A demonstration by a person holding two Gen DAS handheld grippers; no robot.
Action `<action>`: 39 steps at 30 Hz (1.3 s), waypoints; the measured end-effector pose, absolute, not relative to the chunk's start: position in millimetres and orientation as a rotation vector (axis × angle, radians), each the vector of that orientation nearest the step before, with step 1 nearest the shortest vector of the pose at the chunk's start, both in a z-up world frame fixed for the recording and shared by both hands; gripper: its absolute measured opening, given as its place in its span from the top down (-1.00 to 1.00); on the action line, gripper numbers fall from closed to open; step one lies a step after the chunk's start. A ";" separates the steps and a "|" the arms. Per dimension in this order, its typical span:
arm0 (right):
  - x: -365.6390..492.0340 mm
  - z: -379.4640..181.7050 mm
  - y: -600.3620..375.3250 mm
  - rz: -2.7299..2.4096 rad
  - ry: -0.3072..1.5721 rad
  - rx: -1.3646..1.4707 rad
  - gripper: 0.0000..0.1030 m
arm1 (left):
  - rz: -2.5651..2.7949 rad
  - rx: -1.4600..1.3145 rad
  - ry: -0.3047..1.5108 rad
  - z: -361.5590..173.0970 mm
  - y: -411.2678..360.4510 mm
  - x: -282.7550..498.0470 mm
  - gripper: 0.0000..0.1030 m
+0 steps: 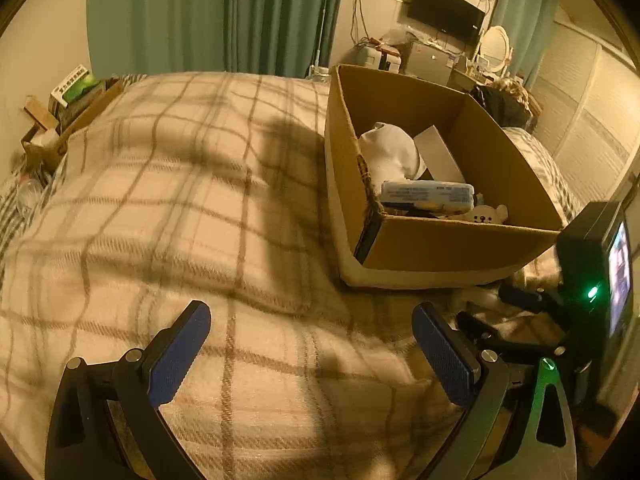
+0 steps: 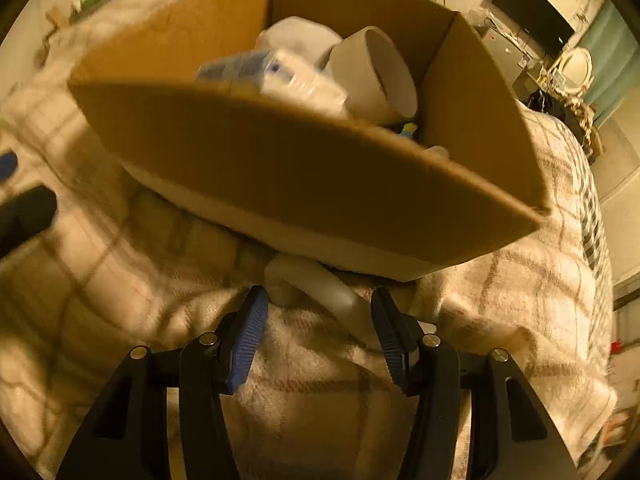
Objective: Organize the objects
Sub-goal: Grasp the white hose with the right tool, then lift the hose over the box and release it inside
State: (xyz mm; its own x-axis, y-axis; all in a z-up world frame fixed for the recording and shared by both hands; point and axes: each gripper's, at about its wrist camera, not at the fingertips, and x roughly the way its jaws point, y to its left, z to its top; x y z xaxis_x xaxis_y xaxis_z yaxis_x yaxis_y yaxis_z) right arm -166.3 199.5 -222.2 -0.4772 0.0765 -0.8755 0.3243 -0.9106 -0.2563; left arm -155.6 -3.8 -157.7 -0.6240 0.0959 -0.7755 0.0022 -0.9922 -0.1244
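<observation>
An open cardboard box [image 1: 440, 244] sits on a plaid blanket [image 1: 180, 200]. It holds a white cloth [image 1: 390, 152], a white carton [image 1: 438, 156], a tissue pack [image 1: 426, 196] and a small bear plush [image 1: 486, 214]. My left gripper [image 1: 312, 312] hangs wide open over bare blanket, left of the box, with nothing between its fingers. In the right wrist view the box [image 2: 300, 168] fills the top. A pale, tube-like soft object [image 2: 316, 284] lies on the blanket against its base. My right gripper [image 2: 318, 300] is half open, and that object lies between its tips, not squeezed.
The right tool's black housing [image 1: 580, 248], with a green light, stands at the box's near corner. A carton of books [image 1: 68, 120] sits beyond the bed at far left. Green curtains [image 1: 200, 16], a wall screen [image 1: 444, 12] and a cluttered desk line the back.
</observation>
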 end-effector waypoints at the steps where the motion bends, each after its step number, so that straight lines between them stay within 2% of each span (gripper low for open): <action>1: -165.2 -223.7 198.7 -2.516 0.618 1.523 0.08 | 2.782 -1.332 -0.176 -157.5 -3.7 -154.1 -1.00; 3: -164.1 -227.4 198.9 -2.541 0.668 1.541 0.53 | 2.788 -1.325 -0.170 -157.1 -3.3 -152.5 -1.00; 4: -163.3 -227.6 200.1 -2.553 0.677 1.545 0.59 | 2.792 -1.322 -0.165 -156.7 -2.7 -150.9 -1.00; 6: -159.7 -224.4 203.6 -2.575 0.667 1.532 0.82 | 2.797 -1.318 -0.157 -157.0 -2.2 -148.4 -1.00; 7: -157.3 -222.1 205.4 -2.586 0.659 1.520 0.85 | 2.799 -1.318 -0.155 -157.0 -2.1 -147.0 -1.00; 11: -138.0 -200.9 213.2 -2.636 0.597 1.427 0.88 | 2.811 -1.295 -0.150 -154.3 -1.7 -139.8 -1.00; 18: -98.4 -152.0 233.9 -2.686 0.329 1.277 0.90 | 2.824 -1.238 -0.094 -142.8 7.8 -127.5 -1.00; 23: -89.6 -119.9 233.7 -2.711 0.265 1.164 0.90 | 2.826 -1.203 -0.062 -120.7 9.4 -127.6 -1.00; 33: -135.8 -26.2 226.0 -2.707 0.124 0.919 0.90 | 2.874 -1.009 0.024 -45.2 17.2 -171.1 -1.00; 39: -197.8 -8.7 225.2 -2.669 0.027 0.933 0.90 | 2.921 -0.939 0.017 -21.2 16.9 -231.0 -1.00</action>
State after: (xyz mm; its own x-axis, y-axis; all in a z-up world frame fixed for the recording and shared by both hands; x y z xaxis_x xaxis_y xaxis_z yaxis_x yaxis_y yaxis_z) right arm -197.8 225.2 -8.7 -0.7385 -0.2855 -0.6108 0.2977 -0.9509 0.0845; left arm -231.0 16.9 -21.2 -0.8103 0.0666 -0.5823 -0.0732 -0.9972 -0.0122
